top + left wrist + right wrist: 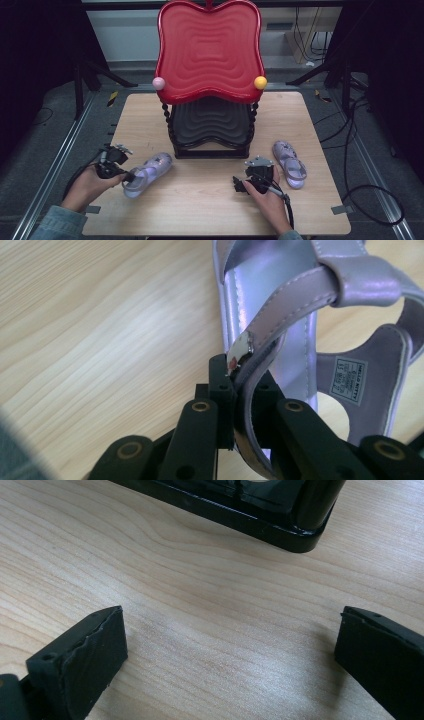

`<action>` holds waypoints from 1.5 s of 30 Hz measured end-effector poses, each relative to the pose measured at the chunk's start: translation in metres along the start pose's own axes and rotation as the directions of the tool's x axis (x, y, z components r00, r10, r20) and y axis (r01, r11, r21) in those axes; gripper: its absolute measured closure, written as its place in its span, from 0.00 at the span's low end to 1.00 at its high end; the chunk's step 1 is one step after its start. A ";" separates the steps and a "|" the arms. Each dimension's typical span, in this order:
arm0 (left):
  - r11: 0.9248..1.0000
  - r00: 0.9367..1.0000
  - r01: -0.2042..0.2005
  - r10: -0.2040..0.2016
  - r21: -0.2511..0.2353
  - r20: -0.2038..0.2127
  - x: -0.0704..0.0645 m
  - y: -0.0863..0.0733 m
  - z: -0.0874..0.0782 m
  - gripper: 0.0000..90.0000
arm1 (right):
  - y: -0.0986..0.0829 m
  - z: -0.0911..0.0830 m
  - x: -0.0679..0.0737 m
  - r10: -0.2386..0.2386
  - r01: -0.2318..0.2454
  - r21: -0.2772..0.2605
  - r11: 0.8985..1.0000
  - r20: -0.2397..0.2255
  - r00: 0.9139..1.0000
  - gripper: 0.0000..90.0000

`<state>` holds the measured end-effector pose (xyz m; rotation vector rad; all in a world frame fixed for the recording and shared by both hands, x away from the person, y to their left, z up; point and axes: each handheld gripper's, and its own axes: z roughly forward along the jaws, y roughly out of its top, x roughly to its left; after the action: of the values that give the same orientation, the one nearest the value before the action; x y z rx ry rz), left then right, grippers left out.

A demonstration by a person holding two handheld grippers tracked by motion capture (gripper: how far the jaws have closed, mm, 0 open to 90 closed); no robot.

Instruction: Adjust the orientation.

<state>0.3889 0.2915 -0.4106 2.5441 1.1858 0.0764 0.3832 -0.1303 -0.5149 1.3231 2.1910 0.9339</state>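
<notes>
Two lilac sandals on one wooden table [210, 200], placed relative to the two-tier stand [210, 85]: one sandal [147, 174] front-left of its black base, one second sandal [290, 163] front-right. Two balls on the stand's red top tray, one pink ball [158, 83], one yellow ball [260, 82]. Left gripper [127, 176] jaws clamped on the first sandal's strap [280, 305]. Right gripper [239, 185], in front of the base, jaws wide apart, holding nothing.

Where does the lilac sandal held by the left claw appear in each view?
High view: the held lilac sandal lies lower left, its heel strap in the left claw.
Left gripper view: it is at upper right, strap pinched between the jaws.
Right gripper view: not in it.
Shared landmark: the wooden table.
</notes>
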 end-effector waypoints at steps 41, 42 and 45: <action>0.960 0.960 -0.274 0.270 -0.054 -0.076 -0.109 0.032 0.001 0.56 | 0.000 0.000 0.000 -0.004 0.004 0.000 1.000 -0.004 1.000 0.01; 0.958 0.958 -0.281 0.278 -0.047 -0.073 -0.111 0.032 0.002 0.56 | 0.000 0.000 0.000 -0.004 0.004 0.000 1.000 -0.003 1.000 0.01; 0.953 0.951 -0.303 0.302 -0.007 -0.059 -0.117 0.034 0.014 0.58 | 0.000 0.000 0.000 -0.004 0.004 0.000 1.000 -0.004 1.000 0.01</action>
<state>0.3403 0.1789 -0.4018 2.7052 0.7991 0.2321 0.3833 -0.1307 -0.5149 1.3171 2.1958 0.9361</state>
